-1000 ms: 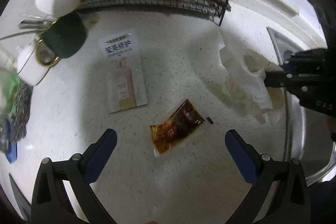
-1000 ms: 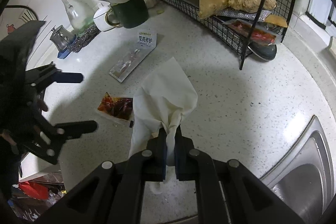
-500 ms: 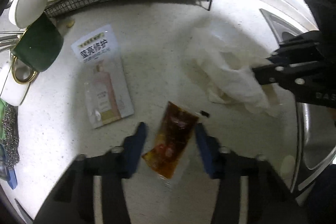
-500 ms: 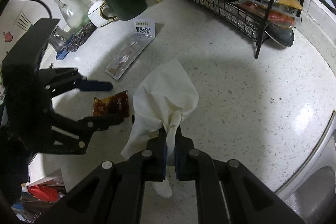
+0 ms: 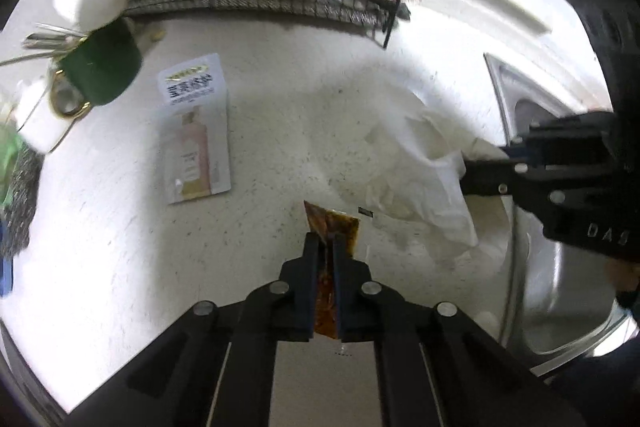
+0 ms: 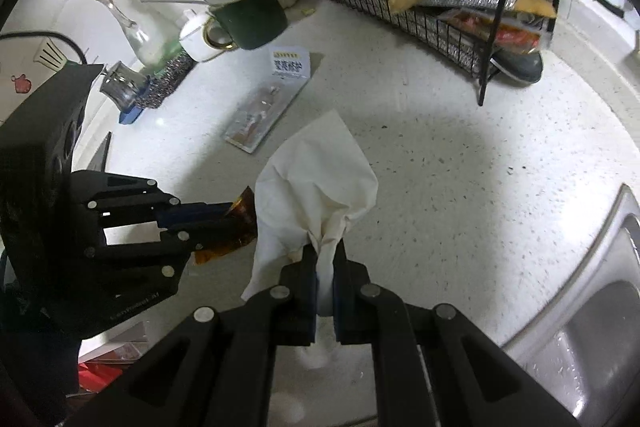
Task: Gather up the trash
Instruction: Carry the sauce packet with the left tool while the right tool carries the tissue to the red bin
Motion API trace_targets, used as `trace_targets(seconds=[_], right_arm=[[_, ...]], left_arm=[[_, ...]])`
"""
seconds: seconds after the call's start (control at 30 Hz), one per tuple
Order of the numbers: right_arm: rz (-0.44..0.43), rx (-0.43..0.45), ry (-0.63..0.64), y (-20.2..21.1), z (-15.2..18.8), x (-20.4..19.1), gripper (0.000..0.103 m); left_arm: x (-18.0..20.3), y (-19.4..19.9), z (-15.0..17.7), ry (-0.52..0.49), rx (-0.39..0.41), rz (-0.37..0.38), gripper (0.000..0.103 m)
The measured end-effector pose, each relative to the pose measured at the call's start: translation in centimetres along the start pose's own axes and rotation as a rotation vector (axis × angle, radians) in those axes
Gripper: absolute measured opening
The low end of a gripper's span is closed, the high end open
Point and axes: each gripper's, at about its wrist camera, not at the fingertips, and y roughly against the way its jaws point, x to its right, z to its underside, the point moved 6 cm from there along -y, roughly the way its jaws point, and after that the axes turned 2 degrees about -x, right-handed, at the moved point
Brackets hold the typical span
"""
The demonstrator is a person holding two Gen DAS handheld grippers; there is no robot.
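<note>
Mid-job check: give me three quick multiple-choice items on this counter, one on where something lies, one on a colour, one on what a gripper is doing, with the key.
1. Where does the flat shampoo sachet lie?
A. in the sink
B. on the counter in front of the green cup
C. on the wire rack

2. What colour is the sauce packet?
A. reddish brown
B. blue
C. white

3. What is the right gripper doing?
A. standing open above the counter
B. shut on a spoon
C. shut on the white tissue

Key: 1 B, it lies flat on the counter below the green cup; 2 A, its contents look reddish brown between the left gripper pads; 3 C, the tissue bunches between its closed pads.
</note>
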Motion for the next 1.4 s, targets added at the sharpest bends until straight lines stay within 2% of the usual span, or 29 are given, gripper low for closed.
trace_targets(seconds=[0.1,0.43,0.63,0.83,1.03,1.17,1.4], right_arm=[[0.004,0.014,0.002,1.5,0.4,-0.8,0.005],[0.017,0.081,0.052,7.2,2.6,-5.6,0.005],[0.019,0.119,0.080,9.5,4.8,-9.0,0.005],[0.026,0.152,0.109,11.3,7.6,-13.2,0.005],[0.030,0.175,0.136,12.7,11.8,-17.9,0.005],[0.034,0.189,0.154,13.2,14.5,-21.0,0.005],[0.042,0.176,0.154,12.3,19.2,-24.5,0.005]], left_arm=[[0.4,1.8,0.2,0.016,0.006,0.019,0.005],[1.4,10.2,4.3,0.038,0.083,-0.053,0.005],[1.6,13.7,7.0,0.055,0.136,-0.073,0.005],[2.3,17.3,12.1,0.045,0.169,-0.091,0.005],[3.2,20.9,17.6,0.045,0.198,-0.108,0.005],[3.6,22.8,21.7,0.047,0.217,-0.091,0.005],[3.9,23.5,28.0,0.056,0.194,-0.102,0.005]])
